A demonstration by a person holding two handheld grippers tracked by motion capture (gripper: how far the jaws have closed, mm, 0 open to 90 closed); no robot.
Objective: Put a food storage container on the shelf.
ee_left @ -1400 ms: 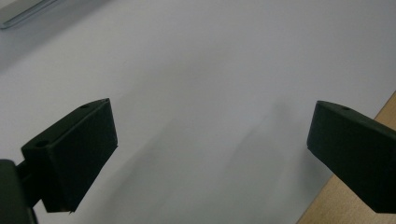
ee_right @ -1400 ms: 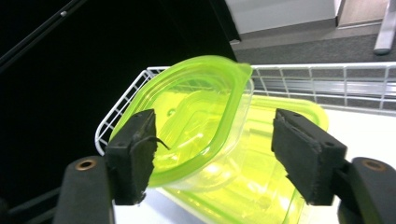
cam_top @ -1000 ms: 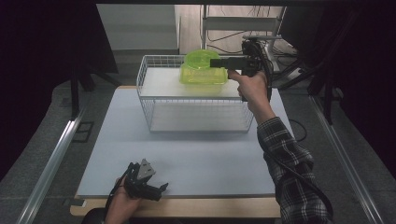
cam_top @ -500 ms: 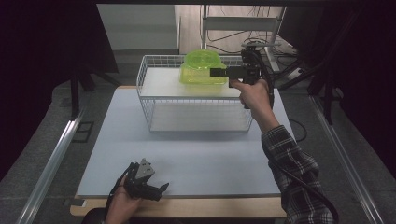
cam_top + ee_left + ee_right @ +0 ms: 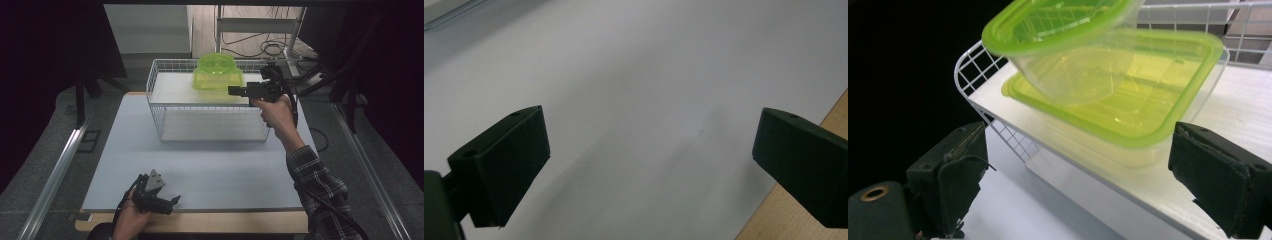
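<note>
Two green-rimmed tubs (image 5: 218, 73) nested atop a wire rack (image 5: 210, 107).
Right tongs (image 5: 1078, 175) gape wide, empty, just short of the lower tub (image 5: 1143, 100); left tongs (image 5: 649, 165) rest spread and empty near the worktop (image 5: 210, 170) edge.

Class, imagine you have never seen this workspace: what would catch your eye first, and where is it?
The bright green containers stand out, nested one in the other on top of the white wire rack at the table's far side. The right gripper is held open just beside them, while the left gripper rests open near the front edge.
</note>
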